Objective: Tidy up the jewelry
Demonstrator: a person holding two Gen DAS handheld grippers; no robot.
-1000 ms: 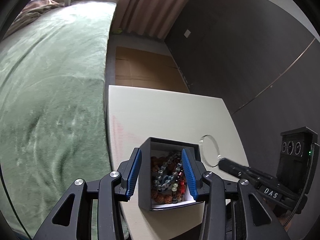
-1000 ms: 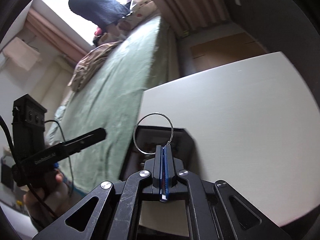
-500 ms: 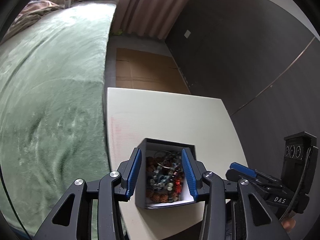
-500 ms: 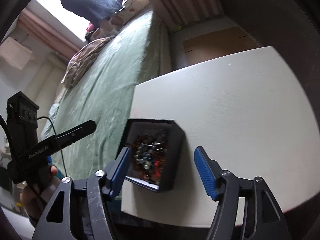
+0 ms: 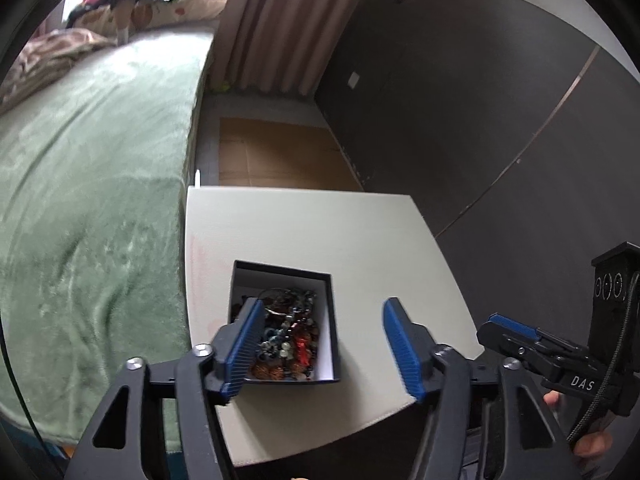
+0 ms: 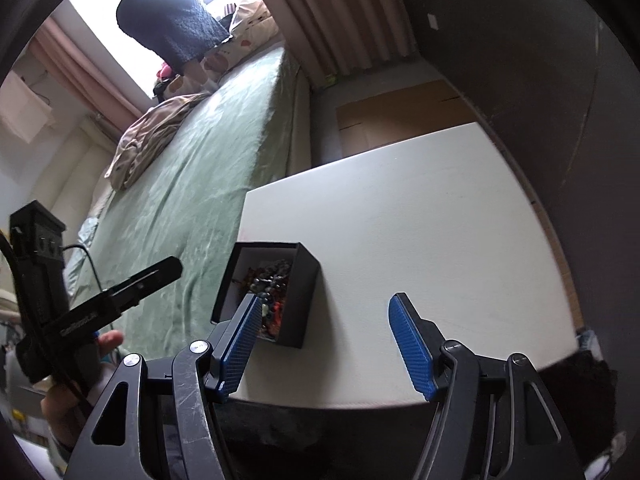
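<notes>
A small black box (image 5: pixel 329 320) with a white lining sits near the left front corner of the cream table (image 5: pixel 320 232). It is full of mixed bead jewelry (image 5: pixel 292 332), and a thin silver hoop (image 5: pixel 276 312) lies on top. My left gripper (image 5: pixel 323 348) hovers above and in front of the box with its jaws opening. Its left pad overlaps the box in the picture, and its right pad stands well off it. My right gripper (image 6: pixel 326 346) is open and empty to the right of the box (image 6: pixel 300 292). Each gripper shows at the edge of the other's view.
A bed with a green blanket (image 5: pixel 92 200) runs along the table's left side. A dark wall (image 5: pixel 460 100) stands on the right. Flat cardboard (image 5: pixel 276 152) lies on the floor beyond the table. A person (image 6: pixel 172 16) stands at the far window.
The right gripper opened and dropped the silver hoop into the box. The left gripper let go of the box and spread wide. Both pulled back and up.
</notes>
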